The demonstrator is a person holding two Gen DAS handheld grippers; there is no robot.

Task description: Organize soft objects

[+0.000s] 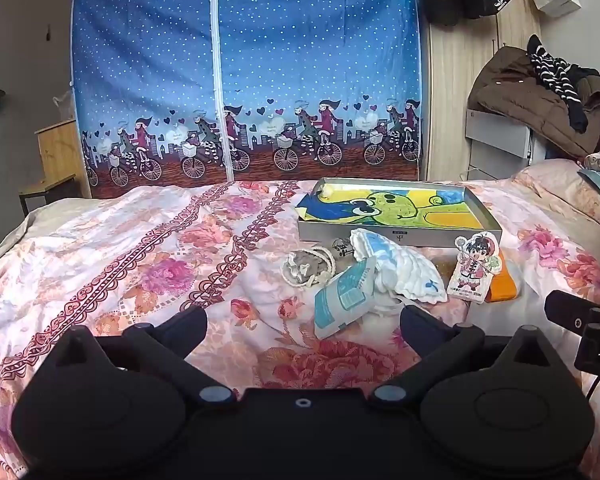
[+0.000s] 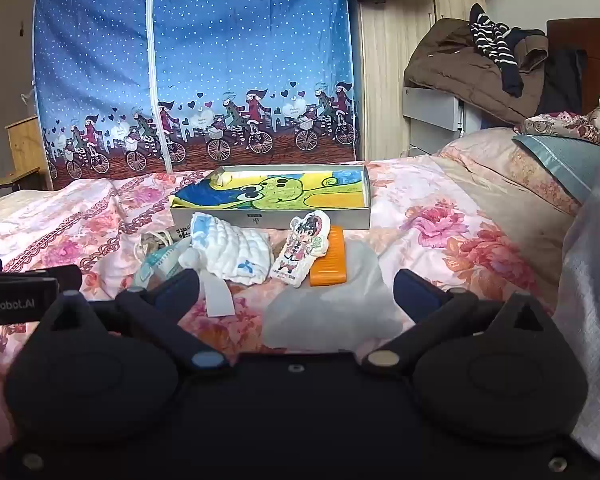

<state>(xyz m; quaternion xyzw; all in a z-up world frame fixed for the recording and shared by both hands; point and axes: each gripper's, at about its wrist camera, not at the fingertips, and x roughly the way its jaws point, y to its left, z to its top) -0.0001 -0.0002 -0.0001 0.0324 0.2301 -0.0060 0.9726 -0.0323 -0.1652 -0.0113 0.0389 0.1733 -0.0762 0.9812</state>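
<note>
Left tool [image 1: 303, 322]: released, jaws wide, empty, over the bed [image 1: 100, 264].
Right tool [image 2: 296, 286]: released, empty, above a clear bag [image 2: 332, 312].
Soft things: white cloth [image 1: 400, 266], blue pouch [image 1: 342, 298], rope bundle [image 1: 308, 266], doll cushion [image 1: 474, 270], orange pad [image 1: 502, 286], heaped near the tray.
Tray [image 1: 380, 236]: far side, holding a frog towel [image 1: 388, 210].

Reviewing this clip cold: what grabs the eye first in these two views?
The blue dotted curtain with cyclists along its hem fills the back. On the floral bedspread lies a shallow grey box holding a yellow and green cartoon cloth. In front of it sits a small heap: a white quilted cloth, a cartoon figure cushion and an orange piece. Both the left gripper and right gripper are open and empty.
</note>
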